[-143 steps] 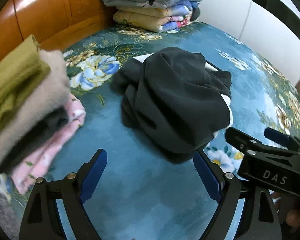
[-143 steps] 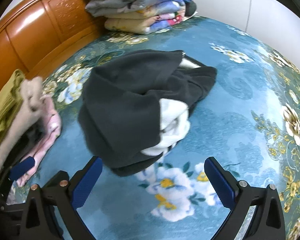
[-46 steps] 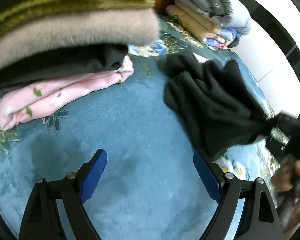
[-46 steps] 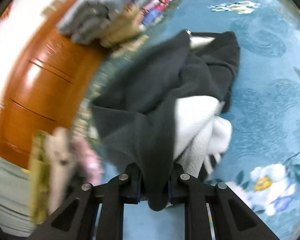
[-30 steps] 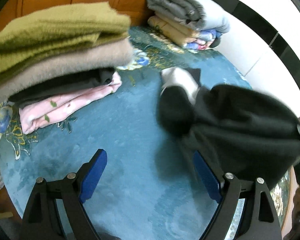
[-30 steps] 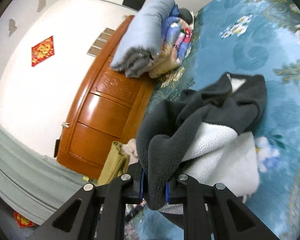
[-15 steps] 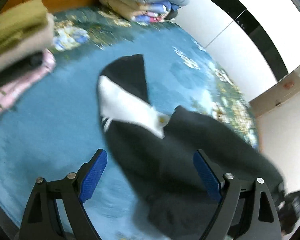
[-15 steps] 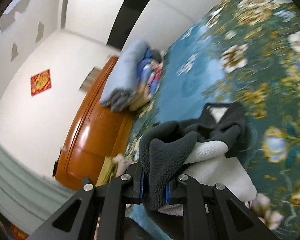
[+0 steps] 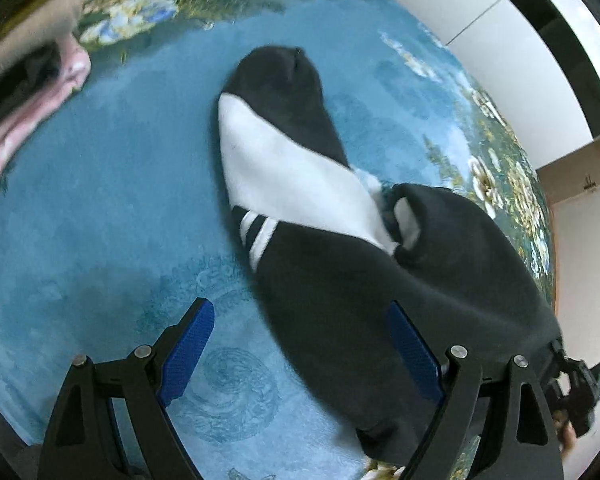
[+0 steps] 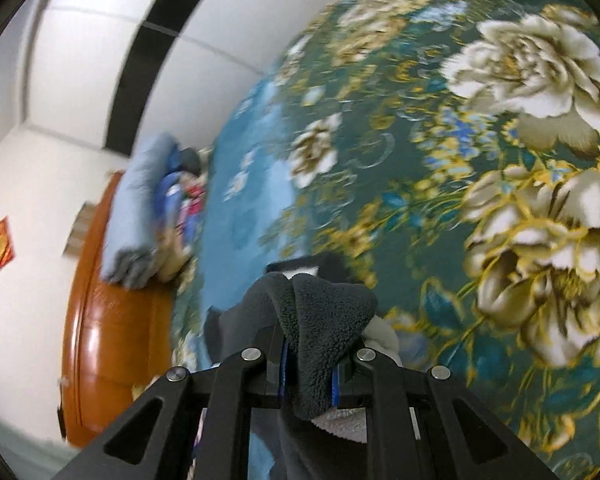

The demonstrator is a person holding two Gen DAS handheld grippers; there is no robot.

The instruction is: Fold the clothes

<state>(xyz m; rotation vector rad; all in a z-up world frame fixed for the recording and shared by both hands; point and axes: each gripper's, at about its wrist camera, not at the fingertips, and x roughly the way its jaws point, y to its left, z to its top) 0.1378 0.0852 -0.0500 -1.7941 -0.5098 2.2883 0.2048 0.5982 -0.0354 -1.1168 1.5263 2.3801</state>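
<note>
A dark fleece garment (image 9: 340, 280) with a white lining and white stripes lies stretched across the blue floral bedspread (image 9: 100, 184). My left gripper (image 9: 300, 344) is open and empty, hovering over the garment's near end. My right gripper (image 10: 307, 380) is shut on a fold of the dark fleece garment (image 10: 324, 320) and holds that end pulled out to the right; it also shows at the lower right of the left wrist view (image 9: 572, 384).
A stack of folded clothes (image 9: 28, 80) sits at the left of the bed. Folded quilts (image 10: 148, 208) lie against the wooden headboard (image 10: 112, 344). A white wall (image 9: 520, 52) borders the bed's far side.
My right gripper closed on the garment, lifted it and pulled it out to the right, so the heap has stretched into a long shape. My left gripper moved away from the clothes stack.
</note>
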